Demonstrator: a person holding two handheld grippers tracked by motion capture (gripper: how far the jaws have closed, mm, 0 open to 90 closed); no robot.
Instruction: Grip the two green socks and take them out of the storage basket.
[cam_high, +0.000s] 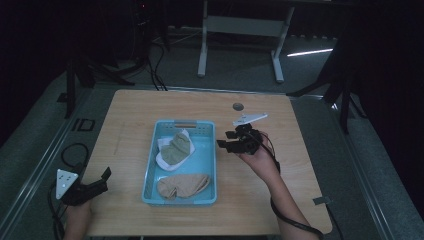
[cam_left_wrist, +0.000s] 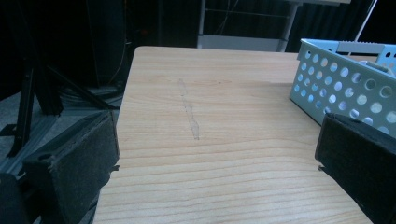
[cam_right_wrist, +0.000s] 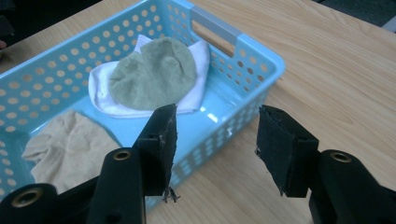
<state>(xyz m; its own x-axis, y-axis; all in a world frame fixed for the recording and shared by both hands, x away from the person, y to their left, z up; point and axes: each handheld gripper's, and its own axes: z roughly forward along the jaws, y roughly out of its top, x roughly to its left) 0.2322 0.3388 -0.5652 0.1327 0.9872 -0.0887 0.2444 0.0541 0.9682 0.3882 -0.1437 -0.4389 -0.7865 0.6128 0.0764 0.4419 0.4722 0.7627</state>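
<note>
A light blue perforated basket (cam_high: 151, 160) (cam_right_wrist: 252, 49) (cam_left_wrist: 327, 84) sits mid-table. Inside it a grey-green sock (cam_high: 178, 150) (cam_right_wrist: 149, 74) lies on a white sock (cam_high: 165, 159) (cam_right_wrist: 105, 100), and a beige sock (cam_high: 182, 186) (cam_right_wrist: 65, 144) lies nearer the person. My right gripper (cam_high: 226, 139) (cam_right_wrist: 215, 140) hovers just right of the basket, pointing left toward its rim, jaws open with nothing between them. My left gripper (cam_high: 104, 179) (cam_left_wrist: 217, 158) rests low at the table's front left corner, jaws wide open over bare wood.
The wooden table (cam_high: 280, 165) has a small round grey insert (cam_high: 238, 106) near its far edge. A white desk frame (cam_high: 240, 30) and black stands (cam_high: 345, 85) stand on the floor beyond. Cables (cam_high: 70, 150) lie on the floor at left.
</note>
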